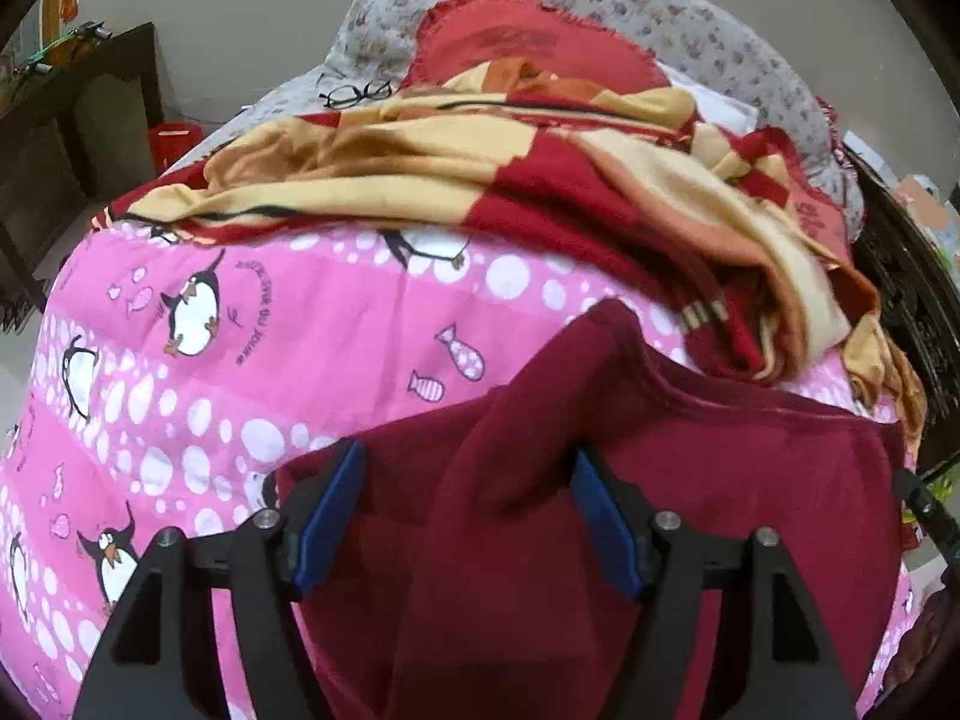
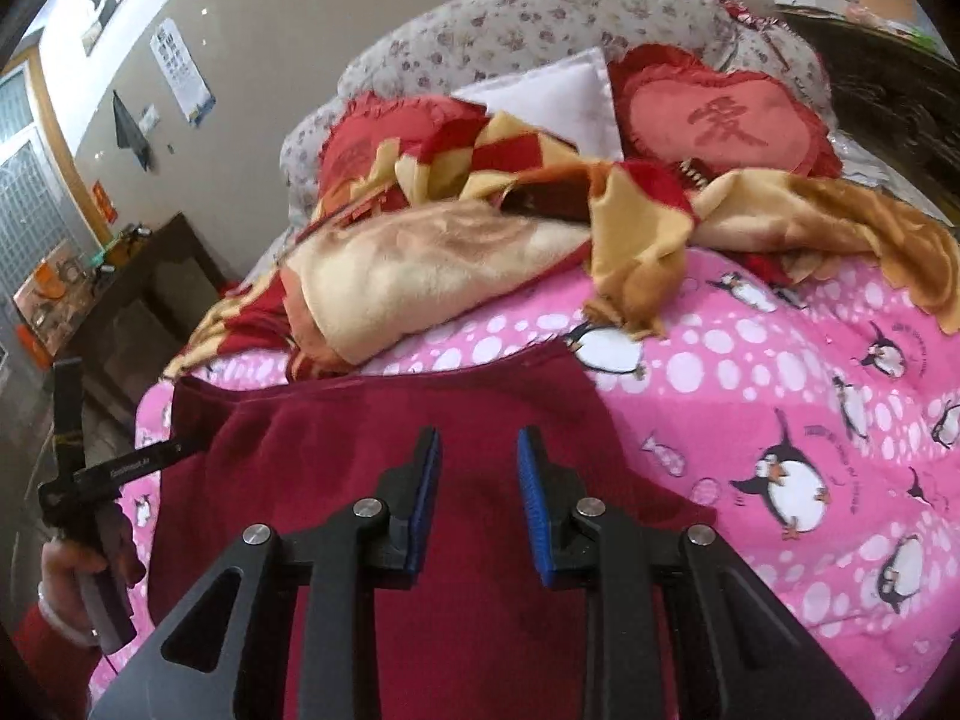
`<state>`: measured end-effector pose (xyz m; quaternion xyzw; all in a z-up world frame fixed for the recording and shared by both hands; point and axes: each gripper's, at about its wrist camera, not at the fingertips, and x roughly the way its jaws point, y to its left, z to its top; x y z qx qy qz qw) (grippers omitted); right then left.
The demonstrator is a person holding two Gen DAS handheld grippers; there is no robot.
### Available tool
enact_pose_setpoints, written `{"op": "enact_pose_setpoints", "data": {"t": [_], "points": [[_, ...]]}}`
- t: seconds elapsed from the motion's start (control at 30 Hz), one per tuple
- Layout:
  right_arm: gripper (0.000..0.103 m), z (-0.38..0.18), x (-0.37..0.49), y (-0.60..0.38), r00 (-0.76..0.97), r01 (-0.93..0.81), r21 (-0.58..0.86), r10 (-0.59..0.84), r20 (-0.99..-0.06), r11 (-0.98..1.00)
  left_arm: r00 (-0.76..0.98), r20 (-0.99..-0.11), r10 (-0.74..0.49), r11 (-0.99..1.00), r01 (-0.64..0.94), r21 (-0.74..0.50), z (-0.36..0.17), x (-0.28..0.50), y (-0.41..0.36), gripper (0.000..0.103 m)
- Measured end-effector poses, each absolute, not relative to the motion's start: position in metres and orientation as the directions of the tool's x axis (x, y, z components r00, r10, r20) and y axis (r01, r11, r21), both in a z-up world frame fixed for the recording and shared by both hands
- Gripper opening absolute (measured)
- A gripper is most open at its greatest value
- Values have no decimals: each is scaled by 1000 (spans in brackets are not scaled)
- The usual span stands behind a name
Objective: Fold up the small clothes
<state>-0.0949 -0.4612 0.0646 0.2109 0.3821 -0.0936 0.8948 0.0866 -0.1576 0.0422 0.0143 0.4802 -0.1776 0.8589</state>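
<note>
A dark red garment (image 1: 690,480) lies on the pink penguin bedsheet (image 1: 270,330). In the left wrist view a raised fold of it runs up between the blue pads, and my left gripper (image 1: 468,474) is open around that fold without pinching it. In the right wrist view the garment (image 2: 372,420) lies flat under my right gripper (image 2: 480,450), which is open and empty just above it. The left gripper's handle and the hand holding it show at the left edge of the right wrist view (image 2: 90,480).
A crumpled red and yellow blanket (image 1: 540,180) lies across the bed beyond the garment. Red heart cushions (image 2: 720,114), a white pillow (image 2: 552,96) and a floral bolster (image 2: 510,30) sit at the head. Glasses (image 1: 357,93) rest there. Dark furniture (image 1: 78,138) stands left.
</note>
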Motion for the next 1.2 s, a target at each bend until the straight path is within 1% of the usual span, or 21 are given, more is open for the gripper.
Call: {"op": "enact_pose_setpoints", "data": {"t": [0.07,0.13,0.33,0.43,0.5,0.6,0.67,0.77,0.93,0.97,1.1,1.2], "points": [[52,50,-83,-464,662,348,299,-7,-750,888,482,-832,-277,938,322,-125,42,87,-162,80],[52,46,-80,-466,656,358,307,-4,-754,882,481,-836,-265,938,329,-108,42,88,-165,81],[52,75,-94,-450,681,341,267,-41,-731,901,474,-839,-267,937,332,-111,50,83,-157,80],[52,88,-96,-432,709,291,289,-2,-705,912,480,-837,-262,934,343,-96,55,73,-153,80],[52,92,-89,-416,715,240,317,53,-697,918,482,-836,-263,932,352,-90,58,67,-150,80],[52,90,-74,-393,711,187,338,110,-694,922,485,-835,-260,929,361,-80,63,55,-143,80],[52,86,-65,-381,705,168,327,119,-700,930,483,-839,-252,930,359,-73,64,49,-137,80],[52,74,-42,-365,682,148,315,134,-719,937,472,-846,-249,932,354,-77,62,41,-126,80],[52,44,-11,-369,619,211,323,130,-775,923,468,-848,-247,937,337,-87,60,32,-103,80],[52,41,-8,-371,618,215,329,133,-775,919,466,-849,-248,938,334,-91,60,31,-99,80],[52,53,-8,-367,619,239,317,108,-778,918,452,-853,-261,943,309,-124,57,24,-79,80],[52,69,-17,-352,660,179,345,148,-736,921,442,-851,-285,942,293,-163,53,11,-62,80]]}}
